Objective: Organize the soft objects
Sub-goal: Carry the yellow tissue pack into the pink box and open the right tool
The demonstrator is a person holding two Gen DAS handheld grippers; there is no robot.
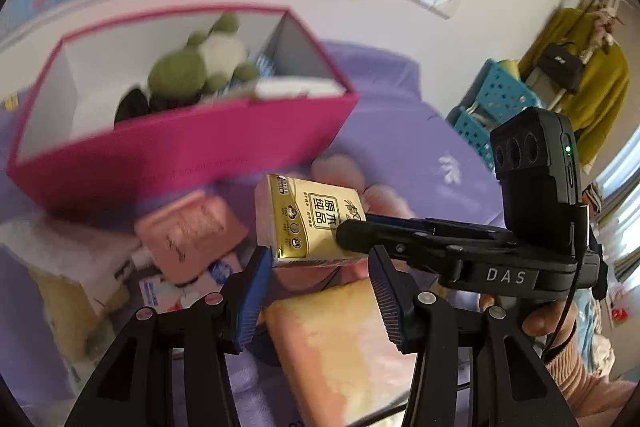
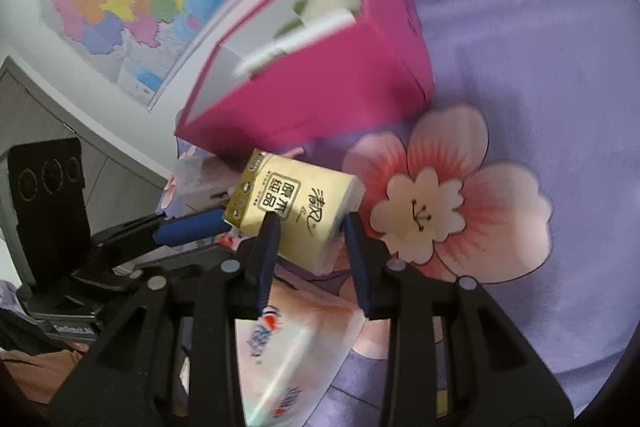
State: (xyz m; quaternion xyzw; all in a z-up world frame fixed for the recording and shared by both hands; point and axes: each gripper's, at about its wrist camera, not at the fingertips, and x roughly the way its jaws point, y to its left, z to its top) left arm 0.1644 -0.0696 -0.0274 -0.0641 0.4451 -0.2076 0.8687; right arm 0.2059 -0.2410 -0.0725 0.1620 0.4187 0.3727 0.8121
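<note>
A gold tissue pack (image 1: 310, 219) (image 2: 296, 211) hangs tilted just in front of an open magenta box (image 1: 180, 147) (image 2: 320, 87). My right gripper (image 2: 311, 221) is shut on it, one finger across the printed face and the other at its far edge. In the left wrist view that finger (image 1: 352, 231) reaches in from the right. My left gripper (image 1: 320, 251) straddles the pack's near edge: its left pad touches a corner, while a thin gap shows at the right pad. A green and white plush (image 1: 200, 63) lies in the box.
Under the pack lie a pink packet (image 1: 192, 231) and a folded peach and cream cloth (image 1: 340, 339) on a purple flowered bedspread (image 2: 540, 67). Blue baskets (image 1: 492, 99) stand far right by the wall. A hand (image 1: 540, 323) holds the right gripper.
</note>
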